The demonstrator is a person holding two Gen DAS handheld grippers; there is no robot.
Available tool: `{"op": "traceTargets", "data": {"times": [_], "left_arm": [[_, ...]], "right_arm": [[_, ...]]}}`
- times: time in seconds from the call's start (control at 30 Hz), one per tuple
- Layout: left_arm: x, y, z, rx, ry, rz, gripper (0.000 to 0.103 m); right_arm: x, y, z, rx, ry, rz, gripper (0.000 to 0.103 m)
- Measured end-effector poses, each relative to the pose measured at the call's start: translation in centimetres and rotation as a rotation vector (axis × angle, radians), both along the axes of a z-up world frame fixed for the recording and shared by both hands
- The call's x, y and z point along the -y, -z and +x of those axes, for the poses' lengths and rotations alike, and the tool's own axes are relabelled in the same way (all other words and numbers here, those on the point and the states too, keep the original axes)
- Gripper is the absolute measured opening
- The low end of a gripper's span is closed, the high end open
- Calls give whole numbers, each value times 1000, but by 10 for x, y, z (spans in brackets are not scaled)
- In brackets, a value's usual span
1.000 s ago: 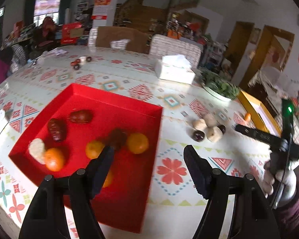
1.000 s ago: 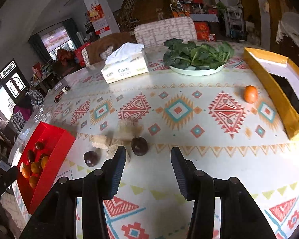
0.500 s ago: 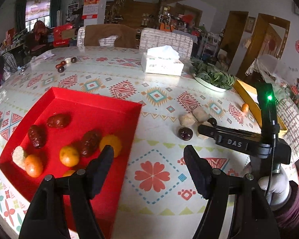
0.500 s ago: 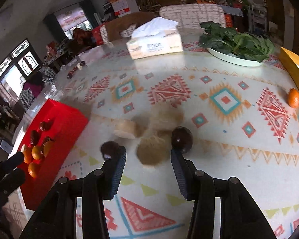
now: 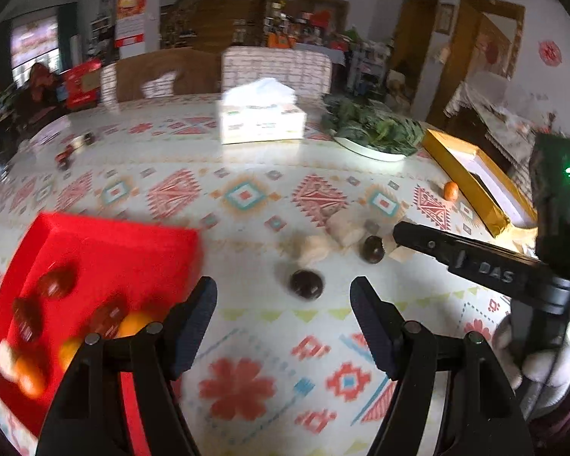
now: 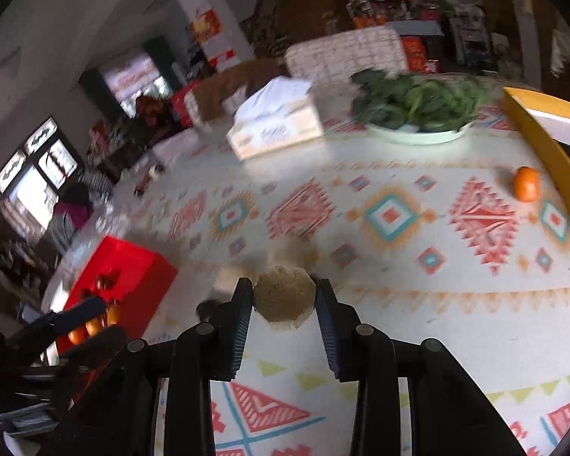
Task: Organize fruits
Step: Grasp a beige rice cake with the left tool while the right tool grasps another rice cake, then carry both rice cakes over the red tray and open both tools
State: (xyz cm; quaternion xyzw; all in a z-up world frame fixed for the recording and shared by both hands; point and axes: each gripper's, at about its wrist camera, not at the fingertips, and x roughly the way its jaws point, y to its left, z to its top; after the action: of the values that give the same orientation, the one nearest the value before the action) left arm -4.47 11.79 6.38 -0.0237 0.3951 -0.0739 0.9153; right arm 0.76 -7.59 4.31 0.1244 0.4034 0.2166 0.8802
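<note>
Sits right between the two black fingers of the right gripper (image 6: 284, 304), that pale tan lumpy fruit piece (image 6: 284, 298), at six o'clock in the right wrist view. Squeezed from both sides; jaws just pulled in narrow and now pressing on it. Held up front in the left wrist view, the left gripper (image 5: 284, 300), spread wide with nothing inside. Just past its tips at twelve o'clock, one dark round fruit (image 5: 306, 284) on the patterned tablecloth (image 5: 247, 197). A second dark one (image 5: 373, 249) at one o'clock. Two more pale lumps (image 5: 311, 247) near them. One small orange (image 6: 526, 184) alone at two o'clock. One red tray (image 5: 106, 243) at nine o'clock, fruit inside too blurred to count.
</note>
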Motion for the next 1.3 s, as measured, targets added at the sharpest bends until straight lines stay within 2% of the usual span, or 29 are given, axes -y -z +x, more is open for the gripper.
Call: {"op": "traceTargets", "data": {"times": [0.23, 0.3, 0.4, 0.43, 0.47, 0.63, 0.83, 0.93, 1.1, 1.3], "left_arm": [[34, 26, 57, -76, 70, 62, 72], [40, 34, 66, -90, 81, 80, 69], [44, 45, 76, -124, 88, 98, 46], [44, 50, 78, -137, 88, 98, 35], [44, 51, 79, -141, 86, 98, 30], [38, 48, 76, -114, 59, 59, 30], [15, 16, 45, -30, 24, 6, 30], [-11, -1, 18, 13, -23, -10, 30], [-81, -19, -33, 64, -191, -68, 30], [-149, -20, -66, 81, -346, -116, 30]], "right_arm": [[17, 5, 7, -20, 43, 13, 37], [18, 6, 7, -23, 40, 15, 37], [18, 8, 8, -31, 33, 12, 37], [18, 8, 8, -32, 32, 10, 37], [17, 8, 8, -33, 32, 8, 37], [15, 8, 8, -31, 28, 3, 37], [14, 9, 7, -28, 26, -2, 37], [11, 9, 6, -19, 19, -9, 37], [2, 11, 4, -3, 2, -30, 37], [-19, 9, -3, 11, -31, -52, 37]]}}
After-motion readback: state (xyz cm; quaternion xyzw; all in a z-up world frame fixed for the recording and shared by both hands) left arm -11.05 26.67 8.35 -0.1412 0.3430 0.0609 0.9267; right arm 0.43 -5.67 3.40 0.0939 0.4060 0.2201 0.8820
